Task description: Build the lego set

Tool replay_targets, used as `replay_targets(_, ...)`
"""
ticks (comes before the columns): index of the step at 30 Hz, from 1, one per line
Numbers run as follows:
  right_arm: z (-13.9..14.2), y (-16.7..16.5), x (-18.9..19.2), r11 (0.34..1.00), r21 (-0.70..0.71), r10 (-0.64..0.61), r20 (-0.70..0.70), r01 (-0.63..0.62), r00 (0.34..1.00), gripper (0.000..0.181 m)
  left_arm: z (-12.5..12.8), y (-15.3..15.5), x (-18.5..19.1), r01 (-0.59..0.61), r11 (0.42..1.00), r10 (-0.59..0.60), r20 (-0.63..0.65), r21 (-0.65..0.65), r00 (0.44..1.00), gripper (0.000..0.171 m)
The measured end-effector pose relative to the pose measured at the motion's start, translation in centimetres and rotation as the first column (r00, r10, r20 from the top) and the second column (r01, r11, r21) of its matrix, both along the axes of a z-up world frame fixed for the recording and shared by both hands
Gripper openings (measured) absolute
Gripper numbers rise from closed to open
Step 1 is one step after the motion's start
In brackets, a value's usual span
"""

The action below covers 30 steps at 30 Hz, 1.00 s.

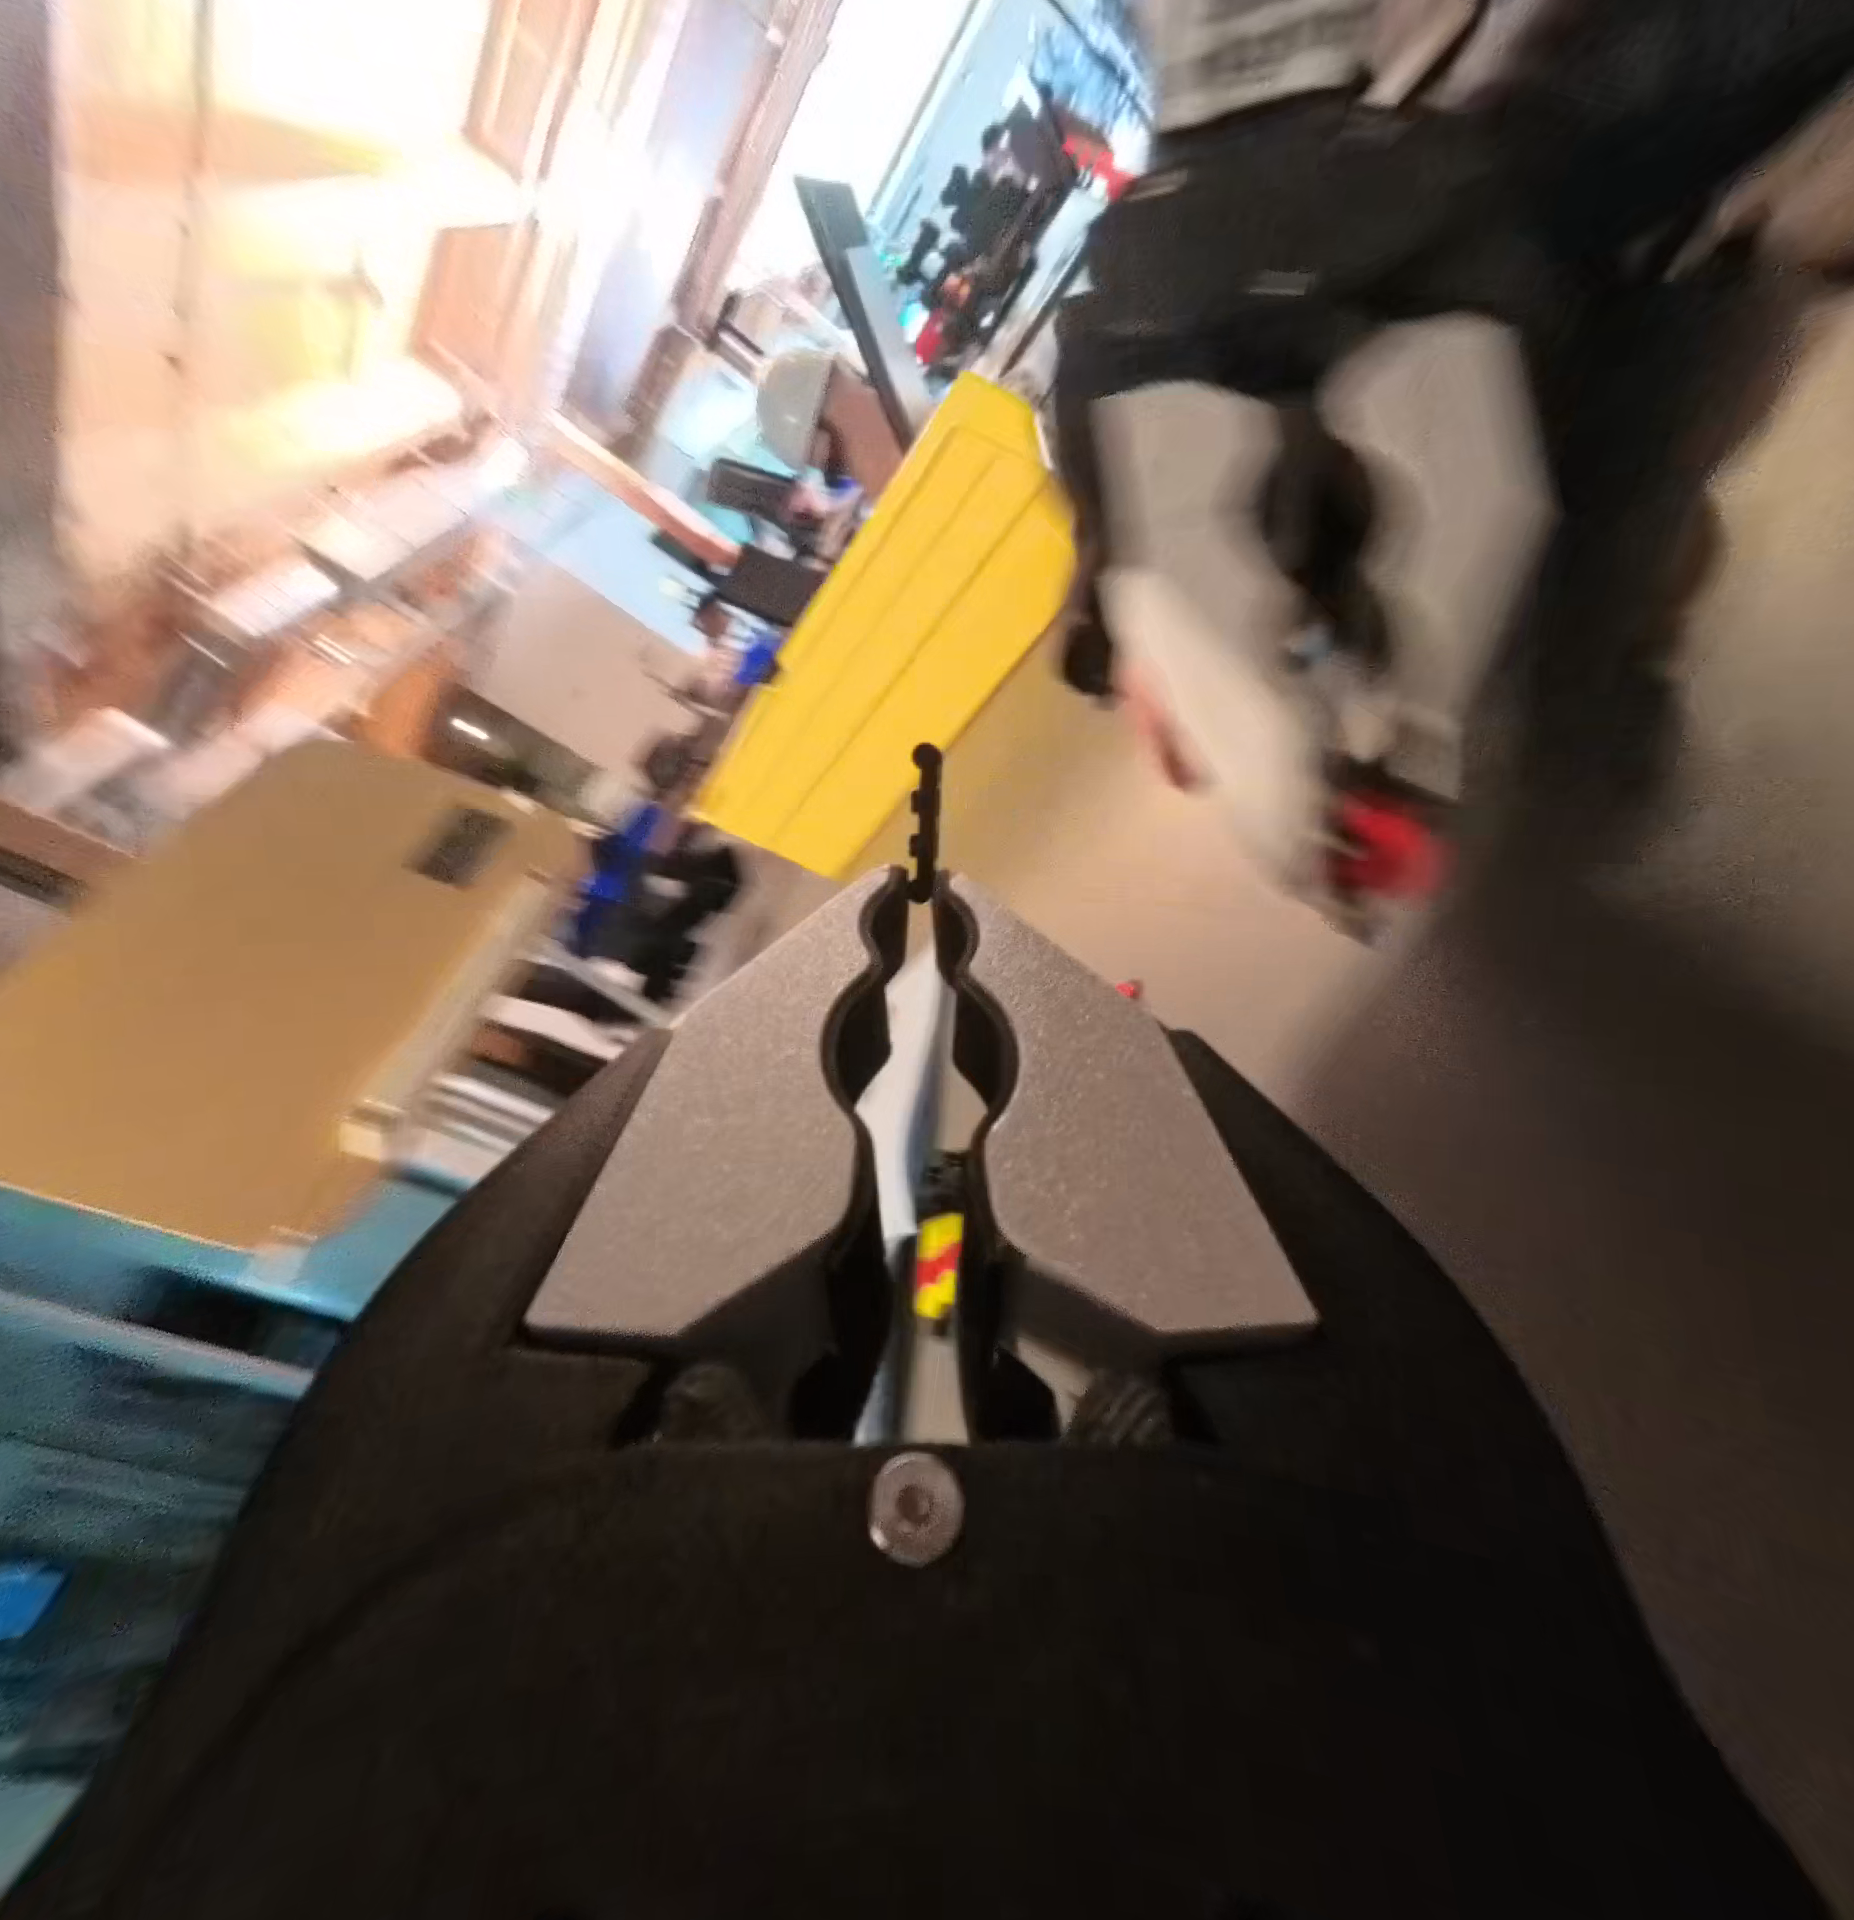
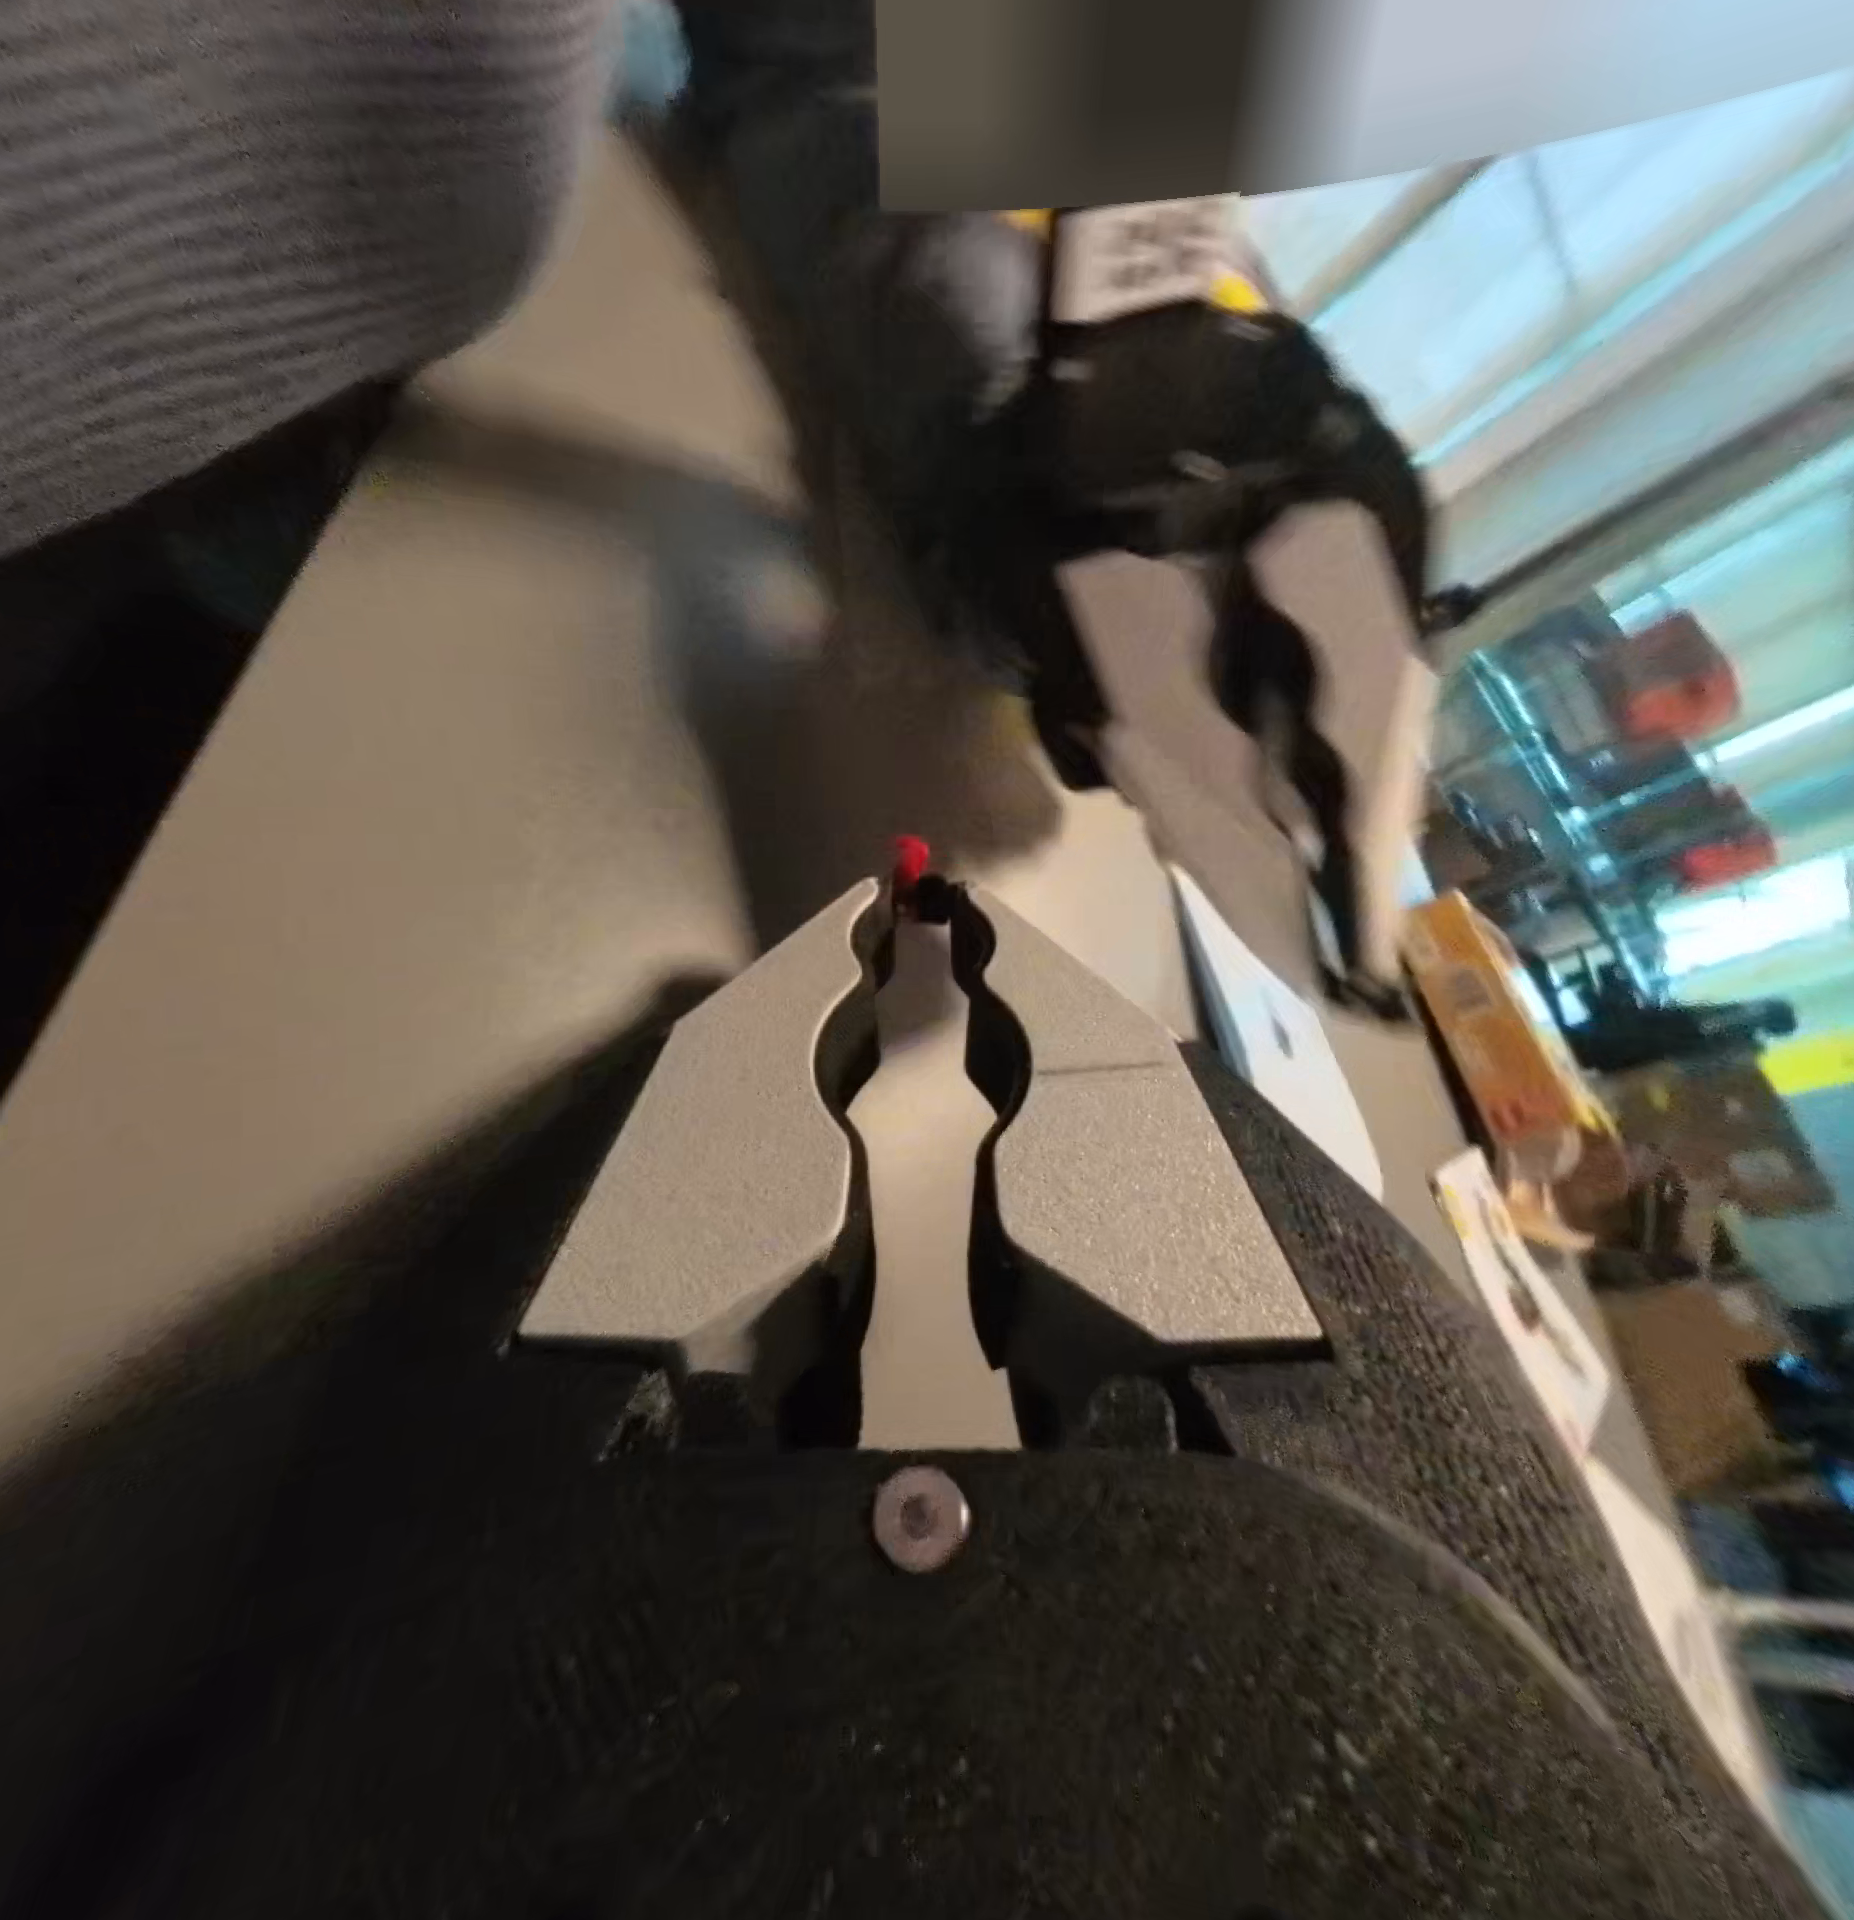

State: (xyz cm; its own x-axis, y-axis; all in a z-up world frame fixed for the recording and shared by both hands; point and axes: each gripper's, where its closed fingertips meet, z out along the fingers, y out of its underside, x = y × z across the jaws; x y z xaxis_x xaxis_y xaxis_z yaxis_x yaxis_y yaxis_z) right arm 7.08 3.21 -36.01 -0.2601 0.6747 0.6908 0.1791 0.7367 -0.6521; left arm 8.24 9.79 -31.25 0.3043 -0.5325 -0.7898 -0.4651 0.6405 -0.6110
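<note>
My left gripper [image 1: 921, 881] is shut on a thin black lego plate [image 1: 925, 805] seen edge-on, its studs sticking out past the fingertips. My right gripper [image 2: 921, 896] is shut on a small red and black lego piece [image 2: 915, 871] at its tips. The right gripper also shows blurred in the left wrist view [image 1: 1307, 582], with a red piece [image 1: 1385, 857] at its tips. The left gripper shows blurred in the right wrist view [image 2: 1266, 727], up and to the right. Both are held above the beige table [image 2: 435, 831], tilted.
A yellow bin [image 1: 923, 623] stands on the table beyond the left gripper. A tan box [image 1: 227, 987] lies to the left. A white booklet [image 2: 1276, 1039] and an orange box [image 2: 1494, 1018] lie on the table at right. A grey sleeve [image 2: 227, 208] fills the upper left. My right fingertips sit around 7 centimeters from my left ones.
</note>
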Motion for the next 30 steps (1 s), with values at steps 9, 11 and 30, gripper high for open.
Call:
replay_targets(9, 2.1, 2.7, 0.5, 0.992, -0.058, -0.121, -0.124, 0.114, 0.985, 0.008, -0.2, 0.9, -0.8, -0.011, 0.994, 0.017, 0.051, -0.111, 0.999, 0.004)
replay_targets(11, 2.8, 3.5, 0.8, 0.985, -0.096, -0.155, -0.155, 0.142, 0.976, 0.008, -0.2, 0.8, -0.8, -0.007, 0.994, 0.012, 0.049, -0.11, 0.999, 0.004)
replay_targets(30, 3.5, 4.2, 1.4, 0.983, -0.096, -0.171, -0.205, 0.155, 0.964, 0.008, -2.0, -2.5, 0.2, 0.18, 0.98, -0.187, -0.079, -0.088, 0.979, 0.004)
